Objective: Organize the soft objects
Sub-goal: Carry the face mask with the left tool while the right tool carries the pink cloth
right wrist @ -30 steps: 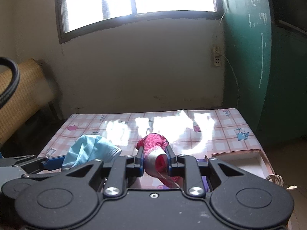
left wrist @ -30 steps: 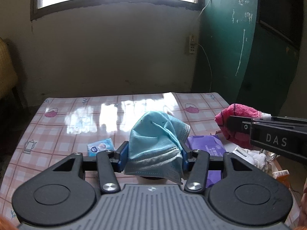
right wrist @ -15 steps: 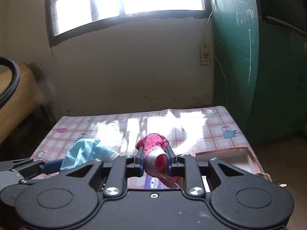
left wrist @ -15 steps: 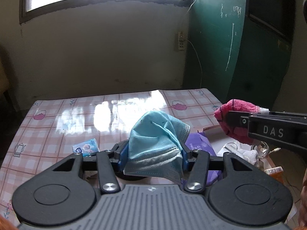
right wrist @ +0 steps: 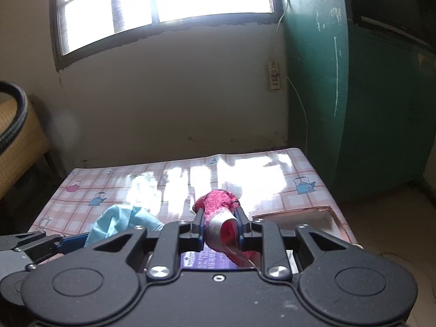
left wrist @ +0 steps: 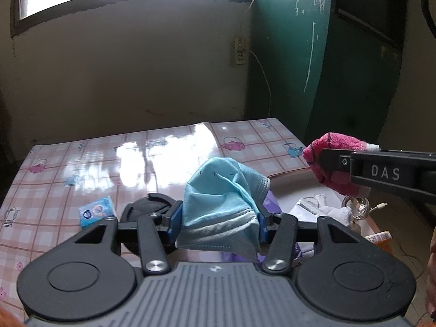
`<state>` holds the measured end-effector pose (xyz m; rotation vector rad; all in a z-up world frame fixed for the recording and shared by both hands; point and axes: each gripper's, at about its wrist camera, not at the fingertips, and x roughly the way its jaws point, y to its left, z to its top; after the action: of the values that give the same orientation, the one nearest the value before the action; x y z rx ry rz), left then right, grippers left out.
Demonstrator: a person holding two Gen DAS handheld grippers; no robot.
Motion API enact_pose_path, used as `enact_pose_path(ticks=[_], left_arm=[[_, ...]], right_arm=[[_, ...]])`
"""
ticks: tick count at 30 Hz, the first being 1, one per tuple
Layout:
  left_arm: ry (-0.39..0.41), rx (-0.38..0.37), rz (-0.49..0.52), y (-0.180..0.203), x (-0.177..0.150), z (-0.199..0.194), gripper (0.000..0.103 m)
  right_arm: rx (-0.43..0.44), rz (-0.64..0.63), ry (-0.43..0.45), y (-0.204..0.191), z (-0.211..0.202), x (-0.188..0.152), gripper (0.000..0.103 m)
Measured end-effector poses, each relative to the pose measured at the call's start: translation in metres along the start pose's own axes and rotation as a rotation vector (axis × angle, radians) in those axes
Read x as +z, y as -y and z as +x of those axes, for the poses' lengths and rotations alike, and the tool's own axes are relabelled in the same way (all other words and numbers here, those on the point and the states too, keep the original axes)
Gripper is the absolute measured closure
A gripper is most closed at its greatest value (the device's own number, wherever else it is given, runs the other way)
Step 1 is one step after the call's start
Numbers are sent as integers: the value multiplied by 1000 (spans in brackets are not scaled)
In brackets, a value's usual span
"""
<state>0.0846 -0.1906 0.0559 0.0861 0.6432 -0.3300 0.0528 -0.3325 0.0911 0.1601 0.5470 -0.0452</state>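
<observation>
purple packet (right wrist: 207, 260) print blurred, mostly hidden

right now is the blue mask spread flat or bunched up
Bunched up: the blue mask bulges in folds between the left tool's pads, held off the table.

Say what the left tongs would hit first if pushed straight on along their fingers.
Probably the checked tablecloth. The left tongs, shut on the blue face mask, point down at the table's bare middle. The small blue packet lies off to the left. Depth is unclear.
</observation>
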Motion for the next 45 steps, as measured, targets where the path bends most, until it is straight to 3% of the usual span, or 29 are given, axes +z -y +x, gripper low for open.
enact_pose_path(ticks=[21,34,45], left_arm=[[-35,-95,53,44,1,29,50],[-64,-162,82,79,4,62,49],[-76,-212,47,83,16,98,45]], right_arm=[[-80,61,-39,68,6,-4,76],[-116,118,-83,112,29,-5,74],[-129,156,-112,132,62,-4,70]])
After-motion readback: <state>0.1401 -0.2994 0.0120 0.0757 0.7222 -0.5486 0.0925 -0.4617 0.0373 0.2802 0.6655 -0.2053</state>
